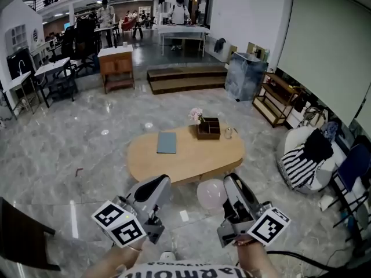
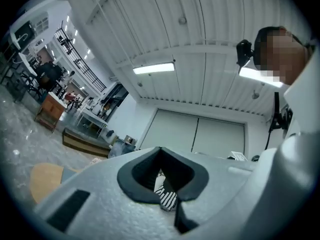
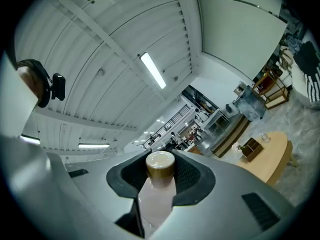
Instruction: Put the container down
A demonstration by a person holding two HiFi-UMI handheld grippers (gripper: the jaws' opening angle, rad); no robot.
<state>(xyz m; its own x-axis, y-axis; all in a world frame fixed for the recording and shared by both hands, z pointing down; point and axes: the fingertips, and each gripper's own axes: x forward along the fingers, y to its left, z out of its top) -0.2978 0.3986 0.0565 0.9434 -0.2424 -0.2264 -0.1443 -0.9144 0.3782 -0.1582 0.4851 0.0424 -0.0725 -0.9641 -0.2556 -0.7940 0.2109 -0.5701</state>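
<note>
The container is a pale pink bottle (image 3: 158, 199) with a gold-brown cap, and it stands between the dark pads of my right gripper (image 3: 160, 184), which is shut on it. In the head view the bottle (image 1: 211, 194) shows as a pink rounded shape just left of the right gripper (image 1: 233, 185), held in the air short of the oval wooden table (image 1: 185, 158). My left gripper (image 1: 155, 185) hangs beside it at the lower left. Its jaws (image 2: 167, 186) are shut with nothing in them.
On the table lie a grey-blue book (image 1: 167, 142), a dark wooden box (image 1: 208, 128), a small bunch of flowers (image 1: 196, 115) and a glass (image 1: 228, 133). A white beanbag with a striped cloth (image 1: 301, 164) sits at the right, a dark chair (image 1: 23, 236) at the lower left.
</note>
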